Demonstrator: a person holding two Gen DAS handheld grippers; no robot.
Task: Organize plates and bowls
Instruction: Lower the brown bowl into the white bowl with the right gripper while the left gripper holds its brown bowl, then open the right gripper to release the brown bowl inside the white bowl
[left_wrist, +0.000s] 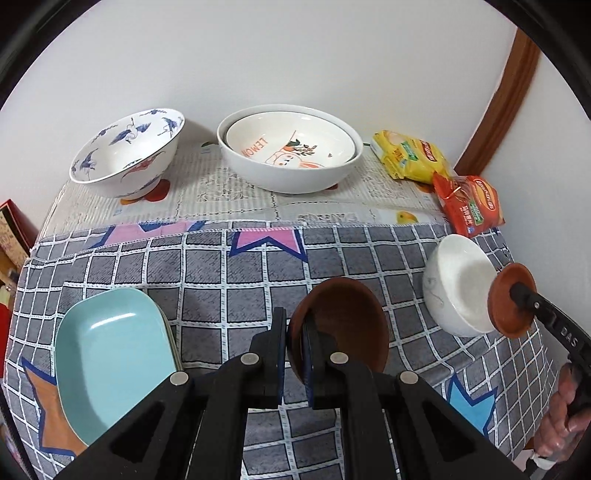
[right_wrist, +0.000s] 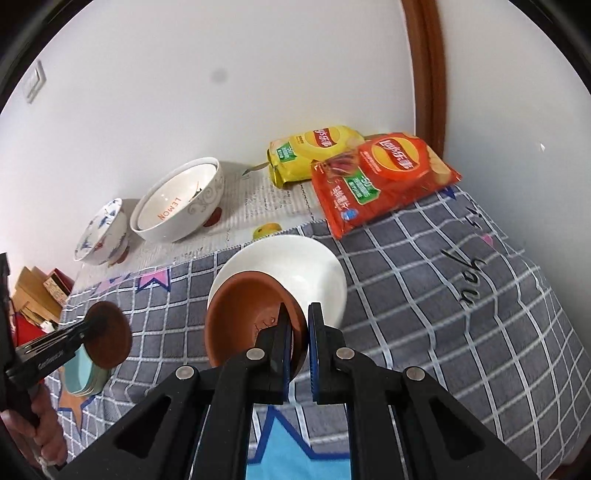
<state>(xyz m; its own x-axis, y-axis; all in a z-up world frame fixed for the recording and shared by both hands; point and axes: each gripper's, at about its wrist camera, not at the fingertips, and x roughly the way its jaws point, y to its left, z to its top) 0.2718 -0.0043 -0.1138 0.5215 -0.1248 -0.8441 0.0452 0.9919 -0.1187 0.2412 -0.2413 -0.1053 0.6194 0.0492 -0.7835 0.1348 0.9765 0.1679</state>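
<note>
Two small brown bowls were in play, one in each tool. The left gripper (left_wrist: 293, 354) was clamped on the rim of one brown bowl (left_wrist: 343, 325), carried above the checked cloth (left_wrist: 221, 273) just beside the stack of light blue plates (left_wrist: 110, 362). The right gripper (right_wrist: 299, 350) pinched the wall of the other brown bowl (right_wrist: 251, 321), one finger inside and one outside, and that bowl hung tilted over the near rim of the plain white bowl (right_wrist: 303, 273). The step in hand looked like nesting like with like. To do it well, the right bowl would want levelling before it came down, centred over the white bowl so rim did not strike rim, and the pinch kept firm until it sat. The left bowl could then follow into its twin. Counted: two brown bowls, one plain white bowl, one crane-painted bowl (left_wrist: 125, 155), one large white bowl (left_wrist: 291, 162) with a lemon-printed dish (left_wrist: 291, 144) nested inside, and two crisp bags, yellow (right_wrist: 317, 151) and red (right_wrist: 376, 177). The number of blue plates could not be told.
</note>
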